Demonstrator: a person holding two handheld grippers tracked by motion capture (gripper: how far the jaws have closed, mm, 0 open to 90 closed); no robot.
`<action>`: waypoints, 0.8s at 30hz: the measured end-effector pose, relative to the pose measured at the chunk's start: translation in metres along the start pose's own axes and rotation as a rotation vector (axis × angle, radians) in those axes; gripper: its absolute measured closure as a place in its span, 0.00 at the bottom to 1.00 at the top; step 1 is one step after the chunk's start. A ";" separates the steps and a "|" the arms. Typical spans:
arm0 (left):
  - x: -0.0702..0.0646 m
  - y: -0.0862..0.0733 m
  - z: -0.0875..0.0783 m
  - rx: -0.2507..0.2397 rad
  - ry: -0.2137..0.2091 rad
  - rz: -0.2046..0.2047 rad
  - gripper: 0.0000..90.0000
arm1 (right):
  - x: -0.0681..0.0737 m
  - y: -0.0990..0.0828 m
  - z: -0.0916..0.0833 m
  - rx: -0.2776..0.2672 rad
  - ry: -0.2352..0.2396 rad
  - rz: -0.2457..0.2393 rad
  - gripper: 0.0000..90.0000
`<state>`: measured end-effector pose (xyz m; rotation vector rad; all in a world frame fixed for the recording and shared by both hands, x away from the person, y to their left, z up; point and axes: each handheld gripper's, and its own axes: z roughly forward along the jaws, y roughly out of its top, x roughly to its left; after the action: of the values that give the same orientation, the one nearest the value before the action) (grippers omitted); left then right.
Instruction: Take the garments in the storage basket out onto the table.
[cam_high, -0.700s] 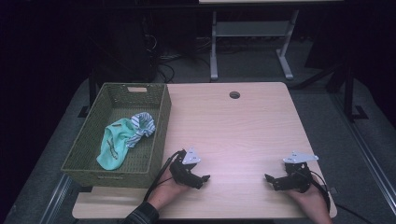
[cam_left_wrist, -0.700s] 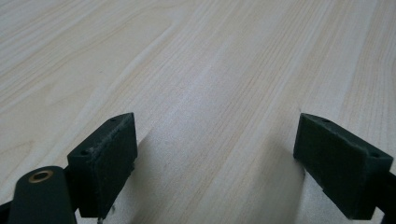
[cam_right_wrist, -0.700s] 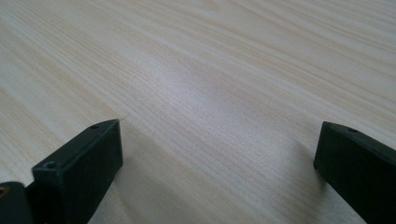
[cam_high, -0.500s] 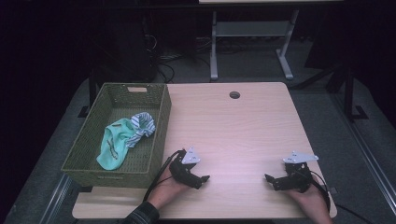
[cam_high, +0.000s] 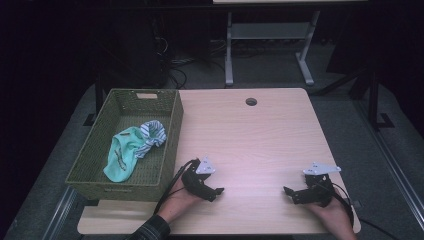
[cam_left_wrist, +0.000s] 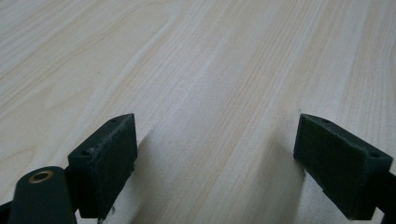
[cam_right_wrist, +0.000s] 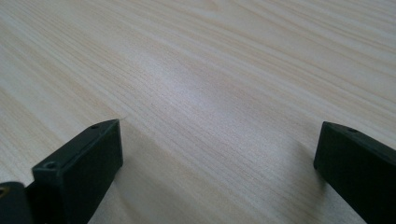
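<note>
On table, sock (cam_high: 126, 152) lies diagonal.

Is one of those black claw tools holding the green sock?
No, the green sock lies in the woven basket, while the left gripper and right gripper rest open on the table.

The person's forearms are cut off by the bottom edge of the high view. The near wall of the green woven basket (cam_high: 107, 190) hides the floor of the basket just behind it. Part of the mint-green cloth (cam_high: 121, 156) lies folded under the blue-and-white striped cloth (cam_high: 151, 135), so its full shape cannot be told. The right jaw in each hand-held gripper view is cut off by the picture's edge.
</note>
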<state>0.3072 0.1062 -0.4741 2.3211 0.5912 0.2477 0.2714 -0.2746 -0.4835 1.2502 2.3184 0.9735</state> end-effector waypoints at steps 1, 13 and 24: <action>0.000 0.000 0.000 0.002 0.001 -0.002 0.14 | 0.000 0.000 0.000 0.000 0.000 0.000 0.01; 0.001 0.005 -0.004 0.000 -0.034 -0.027 0.14 | 0.000 0.000 0.000 0.001 0.000 0.000 0.01; 0.004 0.012 -0.011 0.003 -0.043 -0.042 0.14 | 0.000 0.000 0.000 0.000 0.000 0.001 0.01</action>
<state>0.3111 0.1074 -0.4582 2.3083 0.6179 0.1767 0.2713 -0.2745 -0.4835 1.2510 2.3185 0.9732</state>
